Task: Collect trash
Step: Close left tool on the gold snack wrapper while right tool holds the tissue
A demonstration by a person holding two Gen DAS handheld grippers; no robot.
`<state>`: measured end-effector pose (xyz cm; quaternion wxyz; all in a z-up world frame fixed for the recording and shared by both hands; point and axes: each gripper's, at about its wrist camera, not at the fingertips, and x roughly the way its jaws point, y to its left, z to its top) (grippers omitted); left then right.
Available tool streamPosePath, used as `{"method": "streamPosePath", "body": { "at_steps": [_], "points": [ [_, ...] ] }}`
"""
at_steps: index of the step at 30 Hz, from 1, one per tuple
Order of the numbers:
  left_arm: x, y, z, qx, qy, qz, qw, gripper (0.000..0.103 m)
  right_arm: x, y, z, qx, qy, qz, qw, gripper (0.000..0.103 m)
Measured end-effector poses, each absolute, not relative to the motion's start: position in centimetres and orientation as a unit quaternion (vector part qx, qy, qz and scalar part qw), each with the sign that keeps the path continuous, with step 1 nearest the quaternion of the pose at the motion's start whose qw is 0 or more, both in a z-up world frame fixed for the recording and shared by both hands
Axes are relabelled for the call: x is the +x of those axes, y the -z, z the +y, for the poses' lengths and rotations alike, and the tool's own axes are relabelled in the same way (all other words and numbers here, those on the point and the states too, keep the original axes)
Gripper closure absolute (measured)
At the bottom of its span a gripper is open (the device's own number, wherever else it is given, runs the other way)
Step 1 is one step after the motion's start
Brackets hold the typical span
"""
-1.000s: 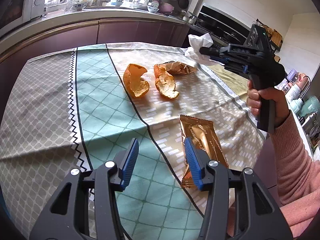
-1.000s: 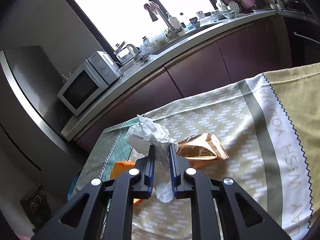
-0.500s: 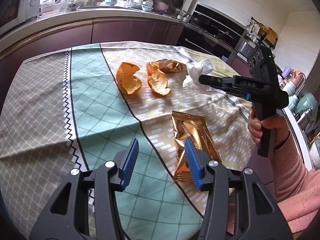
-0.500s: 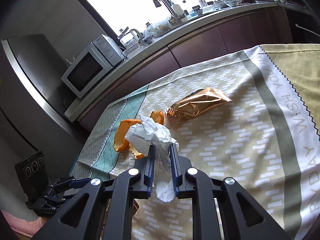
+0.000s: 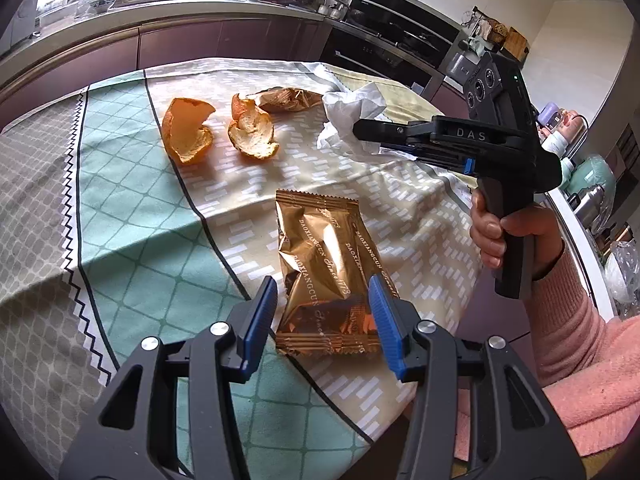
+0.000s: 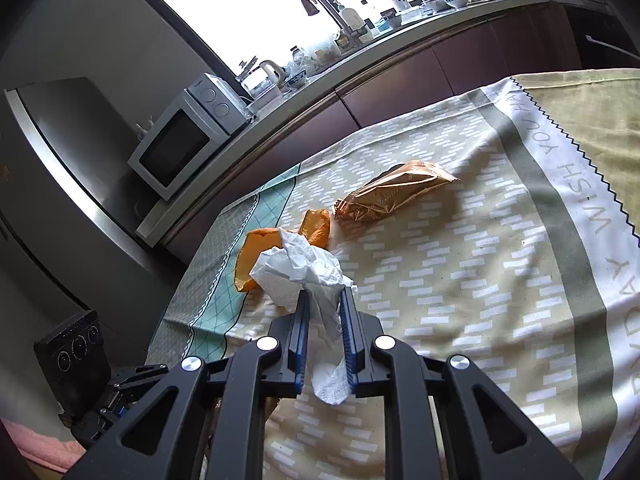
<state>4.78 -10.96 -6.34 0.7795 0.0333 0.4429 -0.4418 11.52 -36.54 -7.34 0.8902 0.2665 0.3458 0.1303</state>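
Note:
A crumpled white tissue [image 6: 298, 276] is pinched between the blue pads of my right gripper [image 6: 324, 300], held above the tablecloth; it also shows as the tissue [image 5: 352, 110] in the left wrist view, in front of the right gripper [image 5: 362, 128]. My left gripper [image 5: 322, 304] stands open just over the near end of a gold snack wrapper [image 5: 324, 256], one pad on each side, not pressing it. Two orange peels [image 5: 188, 130] [image 5: 252, 132] and a second gold wrapper [image 5: 288, 98] lie further back. The second wrapper [image 6: 390, 192] and a peel [image 6: 256, 254] show beyond the tissue.
The patterned tablecloth [image 5: 120, 200] covers the table, whose near edge drops off at the lower right. A hand in a pink sleeve [image 5: 568, 304] holds the right gripper. Behind stand a kitchen counter [image 6: 400, 40] and a microwave [image 6: 180, 136].
My left gripper has come forward over the near gold wrapper, which now lies between its pads. The right gripper with the tissue has sunk lower towards the peels.

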Motion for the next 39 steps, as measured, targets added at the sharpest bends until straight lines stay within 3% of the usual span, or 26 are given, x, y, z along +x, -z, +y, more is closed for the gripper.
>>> {"method": "streamPosePath", "body": {
  "at_steps": [24,39],
  "points": [
    [3.9,5.7,-9.8,0.029,0.42,0.423,0.802,0.062,11.1,6.7,-34.9,0.273,-0.162,0.342,0.885,0.088],
    [4.0,4.9,-5.0,-0.015,0.4,0.393,0.828,0.061,12.9,6.2,-29.8,0.254,-0.19,0.367,0.874,0.088]
  ]
}}
